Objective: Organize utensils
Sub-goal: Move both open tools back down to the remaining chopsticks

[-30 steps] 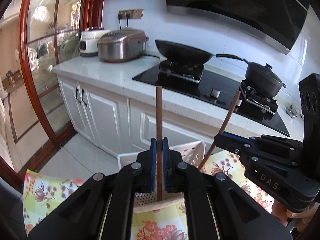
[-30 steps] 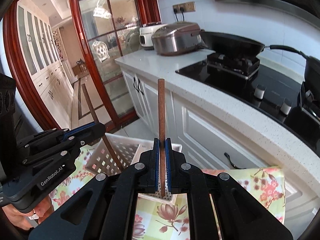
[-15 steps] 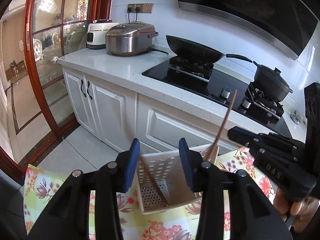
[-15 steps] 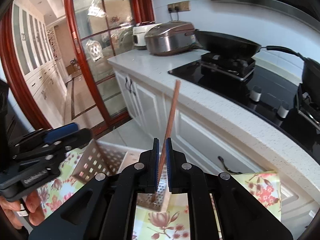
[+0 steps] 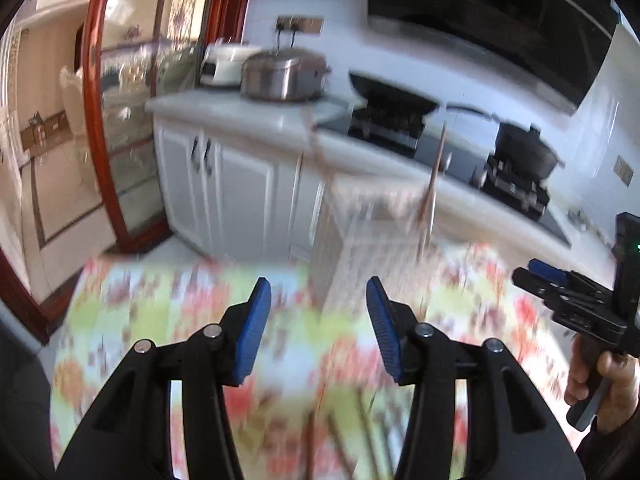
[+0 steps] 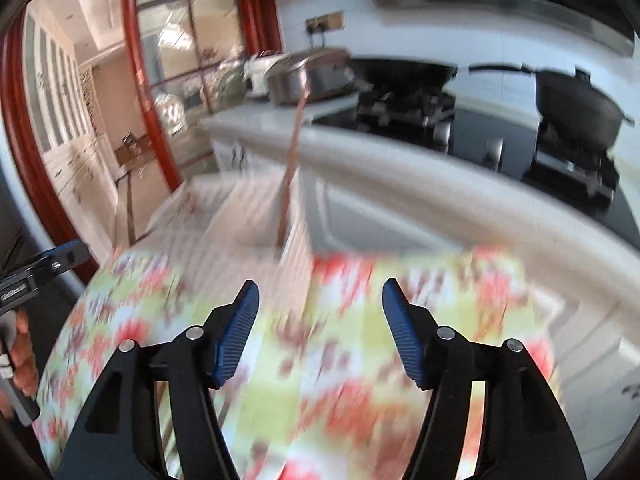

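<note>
Both chopsticks stand in the basket (image 6: 256, 216) at twelve o'clock; left tongs (image 5: 318, 332) and right tongs (image 6: 320, 332) are opening, empty. Next: fetch another utensil.

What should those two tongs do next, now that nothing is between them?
Probably lower toward the floral cloth for more chopsticks. Both tongs, left and right, are opening and empty; two chopsticks already stand in the white basket, and blurred sticks seem to lie near the left tongs.
</note>
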`<move>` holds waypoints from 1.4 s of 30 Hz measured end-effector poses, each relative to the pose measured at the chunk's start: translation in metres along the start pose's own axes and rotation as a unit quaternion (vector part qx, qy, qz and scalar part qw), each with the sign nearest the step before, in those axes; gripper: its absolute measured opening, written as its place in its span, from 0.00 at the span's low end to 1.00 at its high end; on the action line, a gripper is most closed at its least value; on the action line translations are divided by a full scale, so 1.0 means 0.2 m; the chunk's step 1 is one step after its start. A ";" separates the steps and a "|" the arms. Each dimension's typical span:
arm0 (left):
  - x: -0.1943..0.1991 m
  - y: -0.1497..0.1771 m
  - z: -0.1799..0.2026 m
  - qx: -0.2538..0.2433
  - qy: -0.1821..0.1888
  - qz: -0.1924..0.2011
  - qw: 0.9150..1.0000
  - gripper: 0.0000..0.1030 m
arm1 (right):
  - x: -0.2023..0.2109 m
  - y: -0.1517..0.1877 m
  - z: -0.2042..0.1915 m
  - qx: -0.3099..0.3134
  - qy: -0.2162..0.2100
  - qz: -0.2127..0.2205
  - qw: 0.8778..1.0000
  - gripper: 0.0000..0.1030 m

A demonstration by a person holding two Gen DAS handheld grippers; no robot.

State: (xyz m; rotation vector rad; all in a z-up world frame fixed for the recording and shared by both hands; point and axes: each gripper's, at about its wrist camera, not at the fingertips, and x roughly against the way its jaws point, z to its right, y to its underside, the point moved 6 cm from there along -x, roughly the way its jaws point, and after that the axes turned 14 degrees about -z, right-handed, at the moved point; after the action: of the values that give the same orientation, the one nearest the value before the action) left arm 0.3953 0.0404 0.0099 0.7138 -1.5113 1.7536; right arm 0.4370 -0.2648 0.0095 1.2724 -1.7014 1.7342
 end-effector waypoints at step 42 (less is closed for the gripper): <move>-0.29 0.72 -0.03 -0.067 -0.025 -0.129 0.989 0.07 | -0.35 0.67 -0.55 0.056 0.018 -0.165 0.985 0.15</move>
State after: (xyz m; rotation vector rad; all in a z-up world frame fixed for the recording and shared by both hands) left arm 0.3148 0.0268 -0.1234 0.8488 -1.4821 1.4388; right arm 0.3312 -0.1653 -0.1071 1.4673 -1.2992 1.6594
